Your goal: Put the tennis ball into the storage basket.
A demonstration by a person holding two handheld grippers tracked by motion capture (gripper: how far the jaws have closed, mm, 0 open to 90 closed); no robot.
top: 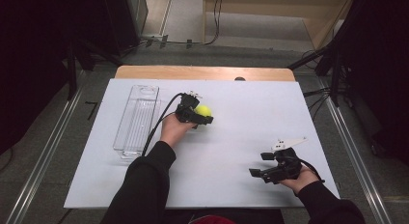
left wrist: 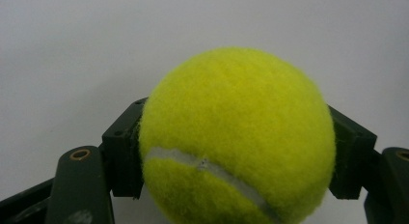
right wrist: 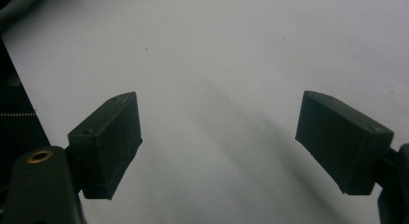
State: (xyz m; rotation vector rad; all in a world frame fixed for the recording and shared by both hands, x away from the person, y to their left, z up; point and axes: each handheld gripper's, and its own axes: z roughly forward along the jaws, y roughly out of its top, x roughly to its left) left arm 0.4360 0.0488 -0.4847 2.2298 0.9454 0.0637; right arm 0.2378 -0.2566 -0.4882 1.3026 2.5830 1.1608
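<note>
Toward the left edge of the worktop [top: 241, 137] lies a clear tray [top: 136, 119], long and empty, its far end nearer the back edge. Just right of it the left gripper [top: 201, 115] has its jaws closed on a tennis ball [top: 203, 109], roughly midway between the left and right edges and a little toward the back. In the left gripper view the ball [left wrist: 236, 137] sits pinched between the two black pads, which touch only its sides low down. That is the risk as I judge it: a round, fuzzy ball held by two flat pads can roll or squirt out if the hand tilts or swings quickly, and it would then bounce off the worktop. If the tray is the goal, its narrow opening and light walls could let the ball rim out or knock the tray askew. Near the front right corner the right gripper [top: 270, 166] rests with jaws wide apart and nothing between them.
</note>
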